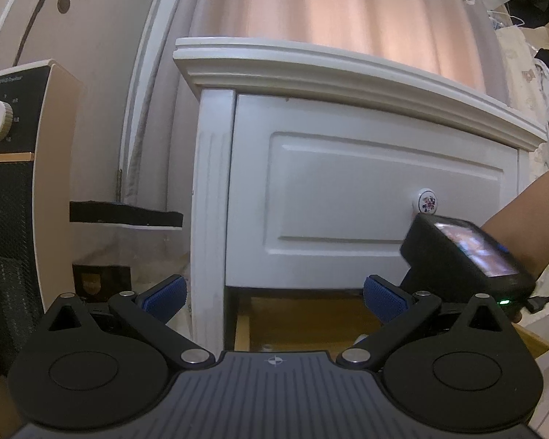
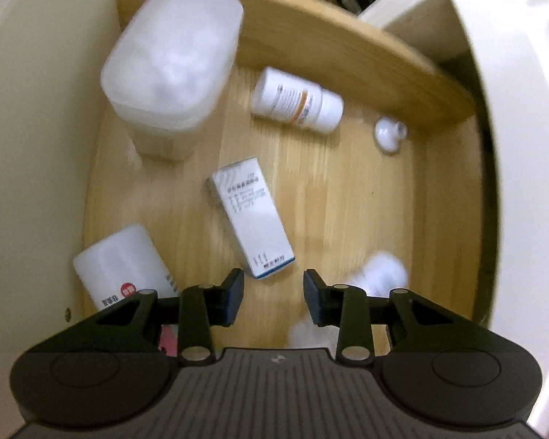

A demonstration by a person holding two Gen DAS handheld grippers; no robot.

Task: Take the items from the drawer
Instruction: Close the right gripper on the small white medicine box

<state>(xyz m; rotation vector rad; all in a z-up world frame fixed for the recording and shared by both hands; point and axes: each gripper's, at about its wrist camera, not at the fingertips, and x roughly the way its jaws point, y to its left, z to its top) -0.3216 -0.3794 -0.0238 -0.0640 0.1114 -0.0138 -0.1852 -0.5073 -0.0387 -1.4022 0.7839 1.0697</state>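
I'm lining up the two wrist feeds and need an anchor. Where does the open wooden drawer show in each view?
Left wrist: the open wooden drawer is a low strip at bottom centre, under the closed white drawer front.
Right wrist: its floor fills the centre, seen from above, with a white box lying on it.
Shared landmark: the drawer's light wood.

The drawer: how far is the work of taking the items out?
Done: the lower drawer is open. In hand: nothing; the right gripper hangs open above the white box, and the left gripper is open too. Left: the box, the lying pill bottle, the frosted container and the white jar remain inside.
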